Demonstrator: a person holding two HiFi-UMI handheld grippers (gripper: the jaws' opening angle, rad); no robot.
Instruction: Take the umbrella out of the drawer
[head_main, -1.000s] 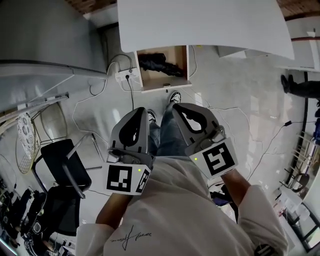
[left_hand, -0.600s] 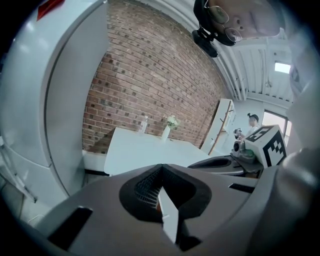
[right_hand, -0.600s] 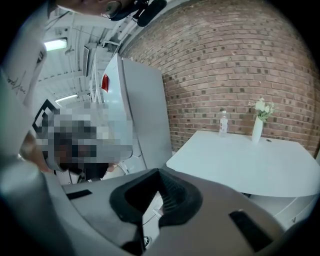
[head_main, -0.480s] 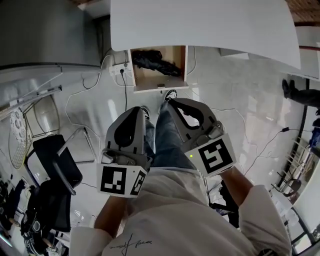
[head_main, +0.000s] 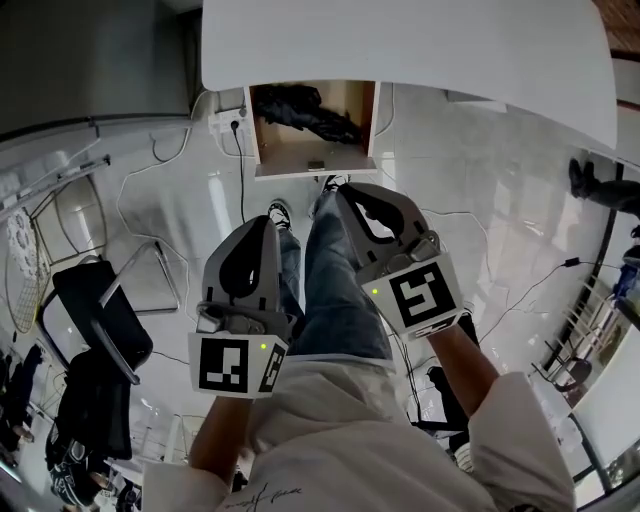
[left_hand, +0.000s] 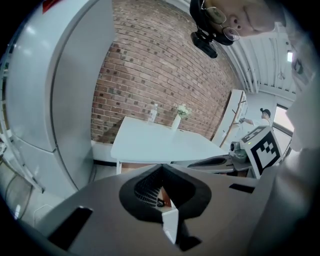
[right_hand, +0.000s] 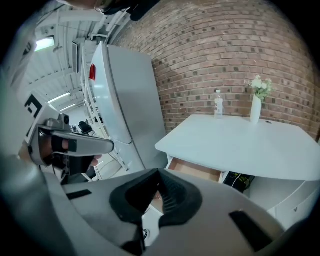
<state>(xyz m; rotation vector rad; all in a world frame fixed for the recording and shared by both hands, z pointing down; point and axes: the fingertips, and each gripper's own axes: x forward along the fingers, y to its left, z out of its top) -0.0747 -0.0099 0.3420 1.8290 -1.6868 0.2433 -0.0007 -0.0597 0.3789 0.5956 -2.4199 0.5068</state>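
A black folded umbrella (head_main: 305, 108) lies inside the open wooden drawer (head_main: 312, 168) under the white table (head_main: 400, 50). Both grippers hang well short of the drawer, over the person's jeans-clad legs (head_main: 335, 280). My left gripper (head_main: 268, 222) is shut and empty, its tips meeting in the left gripper view (left_hand: 161, 167). My right gripper (head_main: 345, 190) is also shut with nothing in it (right_hand: 159, 172). The right gripper view shows the drawer (right_hand: 195, 170) from the front, with the umbrella hidden.
A black office chair (head_main: 95, 310) stands at the left. A power strip with cables (head_main: 228, 122) lies on the glossy floor beside the drawer. A tall grey cabinet (head_main: 90, 60) flanks the table. A bottle (right_hand: 218, 105) and a vase (right_hand: 256, 107) stand on the tabletop.
Both grippers have sunk lower, still shut and side by side. The drawer and table now sit higher and further left in the head view.
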